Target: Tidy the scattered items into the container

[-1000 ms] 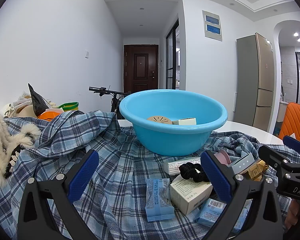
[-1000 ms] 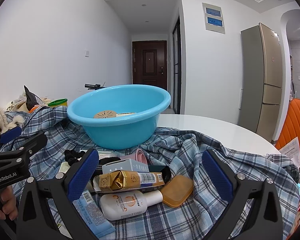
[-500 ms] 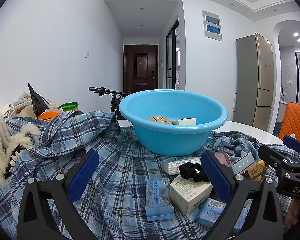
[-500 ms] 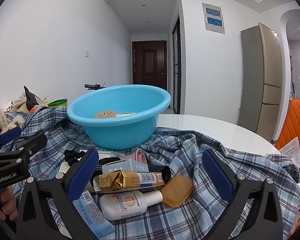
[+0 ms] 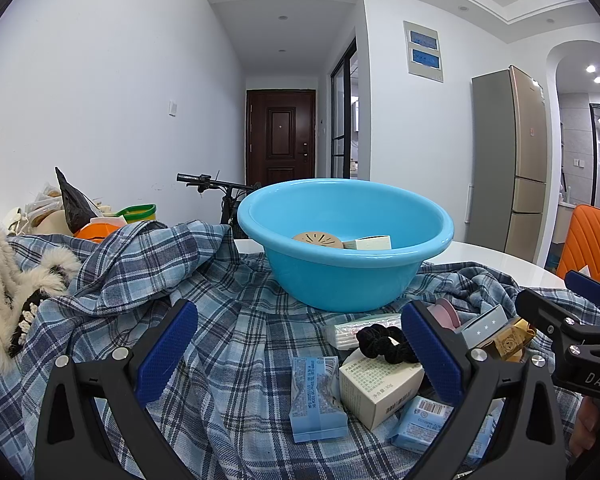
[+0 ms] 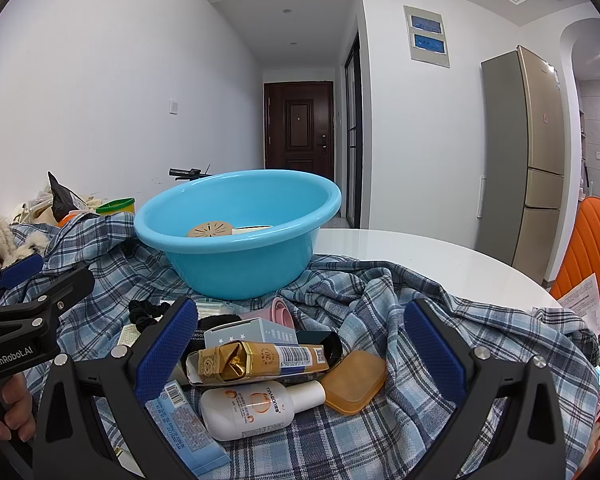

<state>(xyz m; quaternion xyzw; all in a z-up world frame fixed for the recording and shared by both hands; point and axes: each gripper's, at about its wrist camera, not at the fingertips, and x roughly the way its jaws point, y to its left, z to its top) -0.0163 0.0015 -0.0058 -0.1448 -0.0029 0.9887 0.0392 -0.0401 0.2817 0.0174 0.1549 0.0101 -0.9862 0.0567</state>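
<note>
Left gripper (image 5: pixel 300 354): jaws wide apart, empty, hovering over plaid cloth (image 5: pixel 220 340).
Basin (image 5: pixel 346 264): on the cloth; holds just a disc (image 5: pixel 318 239) and a box (image 5: pixel 374 242).
Clutter: bottle (image 6: pixel 256 408), gold carton (image 6: pixel 256 360), scrunchie (image 5: pixel 384 342) still out.
Right gripper (image 6: pixel 300 354): spread, empty, above the bottle.

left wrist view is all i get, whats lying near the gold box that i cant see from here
observer: A white bottle lies on its side just on the near side of the gold box, cap pointing right.
operator: anything by the cap
observer: An orange case lies flat on the plaid cloth, right next to the cap.
operator: right tool holding anything
observer: No. The right tool is open above that pile, with nothing gripped.
</note>
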